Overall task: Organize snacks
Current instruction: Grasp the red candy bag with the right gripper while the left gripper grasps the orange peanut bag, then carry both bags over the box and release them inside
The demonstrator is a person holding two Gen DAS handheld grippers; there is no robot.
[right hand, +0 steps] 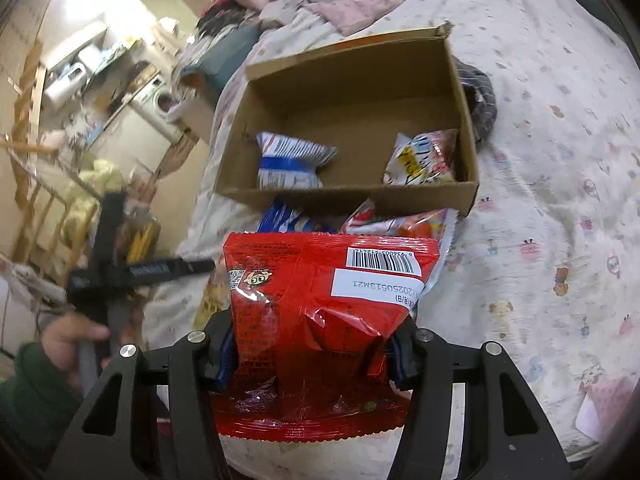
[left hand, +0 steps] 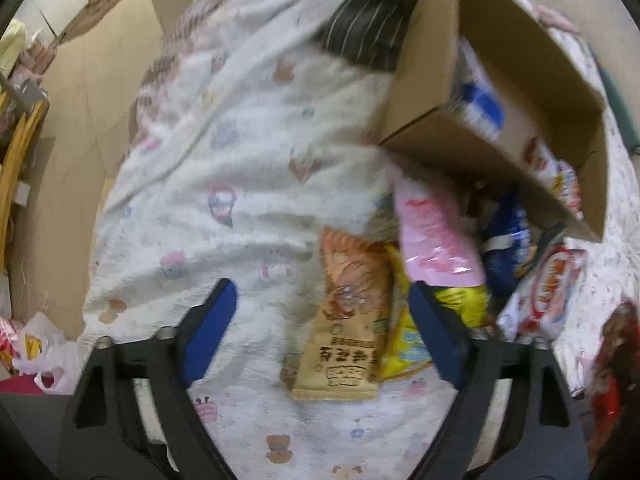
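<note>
Left wrist view: the left gripper (left hand: 320, 308) is pointed steeply down over a white printed blanket (left hand: 240, 140), its blue-padded fingers (left hand: 210, 332) spread apart with nothing pressed between them. An orange and tan snack packet (left hand: 348, 320) lies flat on the blanket in the gap between the fingers, nearer the right one and touched by neither. Just beside it, at lower centre right, a yellow packet (left hand: 404, 344) is partly covered by that finger. Above these a pink packet (left hand: 436, 240), a dark blue packet (left hand: 506, 240) and a white and red packet (left hand: 548, 292) are heaped against the near wall of a cardboard box (left hand: 500, 60) in the upper right of the frame. A dark striped cloth (left hand: 372, 28) is seen behind the box.

In the right wrist view the right gripper (right hand: 312, 356) is clenched on a red snack bag (right hand: 320, 300), which fills the lower centre of the frame with its barcode label turned toward the camera. The open box (right hand: 352, 196) sits above it on the blanket (right hand: 540, 160); inside, a blue and white packet (right hand: 288, 160) lies at the left and a red and yellow packet (right hand: 424, 156) leans in the right corner. More packets are wedged between the box front and the red bag. At the left edge a hand (right hand: 68, 340) in a green sleeve (right hand: 32, 392) is seen holding the other gripper, which is blurred.
</note>
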